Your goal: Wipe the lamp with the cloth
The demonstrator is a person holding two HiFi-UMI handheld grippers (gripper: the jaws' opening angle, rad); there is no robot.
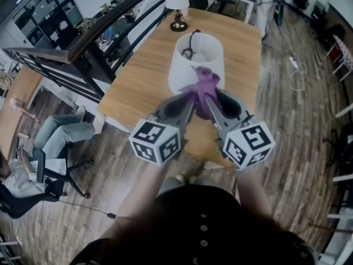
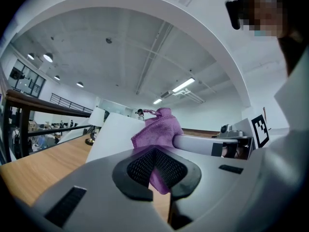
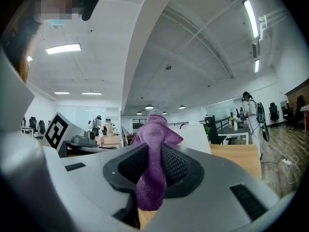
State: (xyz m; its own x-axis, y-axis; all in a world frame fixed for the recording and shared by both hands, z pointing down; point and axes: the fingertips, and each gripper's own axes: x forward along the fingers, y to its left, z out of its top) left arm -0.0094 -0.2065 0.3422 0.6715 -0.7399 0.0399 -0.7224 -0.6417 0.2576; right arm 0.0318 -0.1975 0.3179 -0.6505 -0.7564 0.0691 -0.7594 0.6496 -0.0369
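A large white lampshade stands on the wooden table, with its fitting visible through the open top. A purple cloth is bunched up against the shade's near side. My left gripper and right gripper meet at the cloth, and each is shut on a part of it. In the left gripper view the cloth rises from between the ribbed pads of the left gripper, in front of the shade. The right gripper view shows the cloth pinched in the right gripper.
A small table lamp with a white shade and a dark base stands at the table's far end. A dark railing runs along the left. A seated person is on the lower floor at left. Cables lie on the floor at right.
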